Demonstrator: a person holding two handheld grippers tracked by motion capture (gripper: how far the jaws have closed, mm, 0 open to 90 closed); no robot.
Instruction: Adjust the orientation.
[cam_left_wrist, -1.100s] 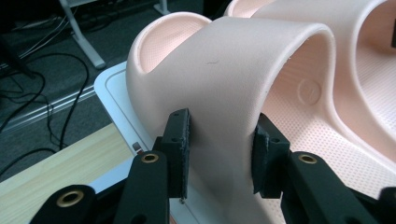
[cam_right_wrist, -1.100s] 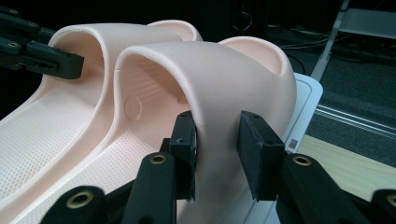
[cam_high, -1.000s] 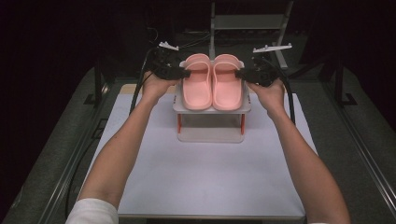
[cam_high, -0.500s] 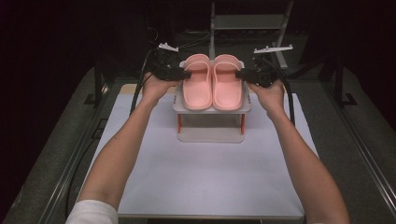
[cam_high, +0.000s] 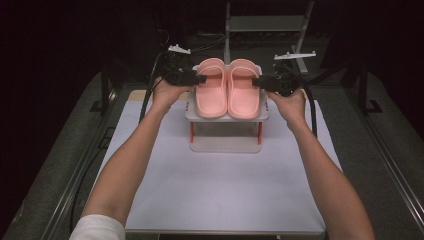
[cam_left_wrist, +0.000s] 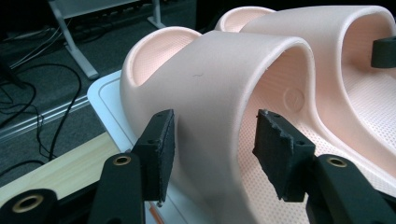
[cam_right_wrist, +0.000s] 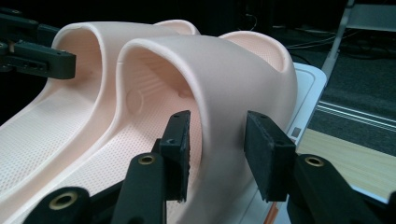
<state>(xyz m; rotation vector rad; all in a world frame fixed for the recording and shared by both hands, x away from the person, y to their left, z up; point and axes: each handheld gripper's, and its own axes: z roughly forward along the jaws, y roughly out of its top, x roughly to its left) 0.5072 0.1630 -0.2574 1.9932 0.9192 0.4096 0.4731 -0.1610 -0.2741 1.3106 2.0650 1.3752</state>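
Since the earlier frames both claws have been opened wider, while hands and slippers have kept their places. The left claw (cam_left_wrist: 212, 149) is spread astride the strap of the left slipper (cam_left_wrist: 224, 70); a gap is seen at the inner pad, while the outer pad lies just beside the strap wall, so no pinch is made. The right claw (cam_right_wrist: 217, 154) is likewise spread around the strap of the right slipper (cam_right_wrist: 219, 70), with little room left on either side of it. In the high view the two slippers are seen side by side, touching, on the top of a small white rack (cam_high: 226, 116) at the far middle of the table (cam_high: 215, 190). Open table is left in front of the rack and at both its flanks. Both forearms are stretched forward, and the claws are turned inward from opposite sides.
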